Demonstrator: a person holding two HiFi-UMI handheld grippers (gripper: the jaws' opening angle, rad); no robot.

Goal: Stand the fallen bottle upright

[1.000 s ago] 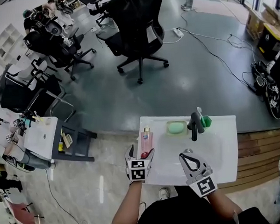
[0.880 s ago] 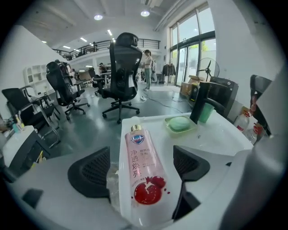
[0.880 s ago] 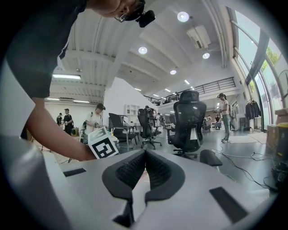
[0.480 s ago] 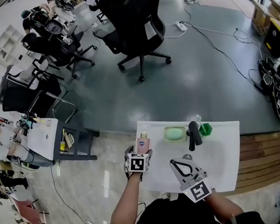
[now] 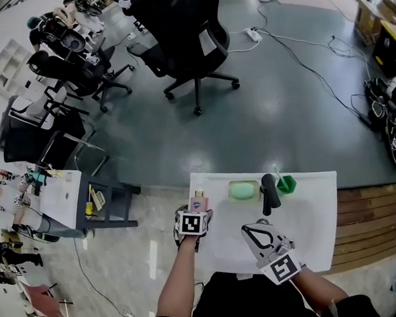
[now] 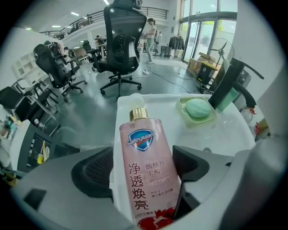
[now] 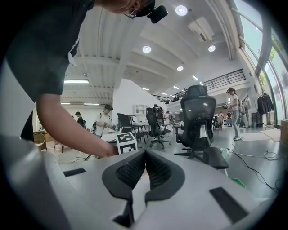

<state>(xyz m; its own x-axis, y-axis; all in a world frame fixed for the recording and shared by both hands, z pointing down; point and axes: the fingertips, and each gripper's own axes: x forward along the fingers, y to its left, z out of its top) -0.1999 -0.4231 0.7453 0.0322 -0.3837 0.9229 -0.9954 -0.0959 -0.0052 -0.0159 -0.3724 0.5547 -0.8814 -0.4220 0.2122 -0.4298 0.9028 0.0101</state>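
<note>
Bottle (image 6: 143, 155) sits between the jaws of the left gripper (image 5: 195, 213), which are clamped on its lower body, one pad on each flat side. Its gold cap lies out past the jaw tips and its base is back toward the gripper's body. It looks tilted, not yet fully upright.

The step in hand seems to be the swing up to vertical. To do it well, keep the squeeze steady, because the plastic looks slick and the grip is low on the body. Turn the wrist until the cap points straight up, then bring the base down flat on the sink (image 5: 306, 202) ledge. Part the jaws only once the base bears its own weight. The ledge under the jaws lies close to the sink's left edge, so setting it a little inward would be safer.

The left gripper view shows the grip itself and the label. Beyond the jaws to the right it shows the soap dish (image 6: 198, 109) and the faucet (image 6: 227, 87). It does not show the base or what is under it. The head view shows the bottle over the sink's left rim, though too small to tell whether it touches.

The right gripper (image 7: 145, 157) has its jaws pressed together on nothing. Only its own view shows this clearly, and that view faces the room, not the sink.
</note>
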